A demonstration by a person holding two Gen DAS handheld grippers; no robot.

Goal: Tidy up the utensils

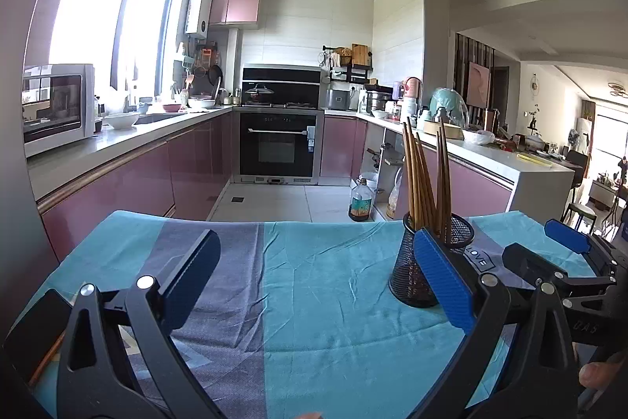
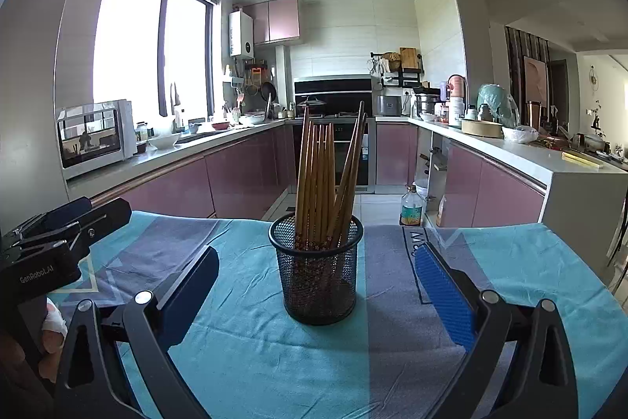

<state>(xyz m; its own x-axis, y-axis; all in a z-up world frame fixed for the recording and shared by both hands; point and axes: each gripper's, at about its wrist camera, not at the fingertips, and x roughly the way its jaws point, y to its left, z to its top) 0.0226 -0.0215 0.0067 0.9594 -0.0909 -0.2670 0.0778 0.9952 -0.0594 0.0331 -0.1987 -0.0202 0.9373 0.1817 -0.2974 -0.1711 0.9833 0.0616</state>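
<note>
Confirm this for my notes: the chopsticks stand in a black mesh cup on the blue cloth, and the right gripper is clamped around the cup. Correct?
Not quite. The right gripper is open, its fingers apart from the black mesh cup, as the right wrist view shows. The chopsticks do stand in it on the blue cloth.

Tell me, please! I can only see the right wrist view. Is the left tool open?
Observer: Yes. The left tool is open, with nothing between its fingers.
Operator: Is the cup right in front of it?
Observer: No. The cup stands off to the right, partly behind the blue pad.
Operator: Are any chopsticks left outside the cup?
Observer: Maybe one. A thin brown stick lies on the cloth at the lower left. It is mostly hidden under the tool, so I can't be sure it is a chopstick.
</note>
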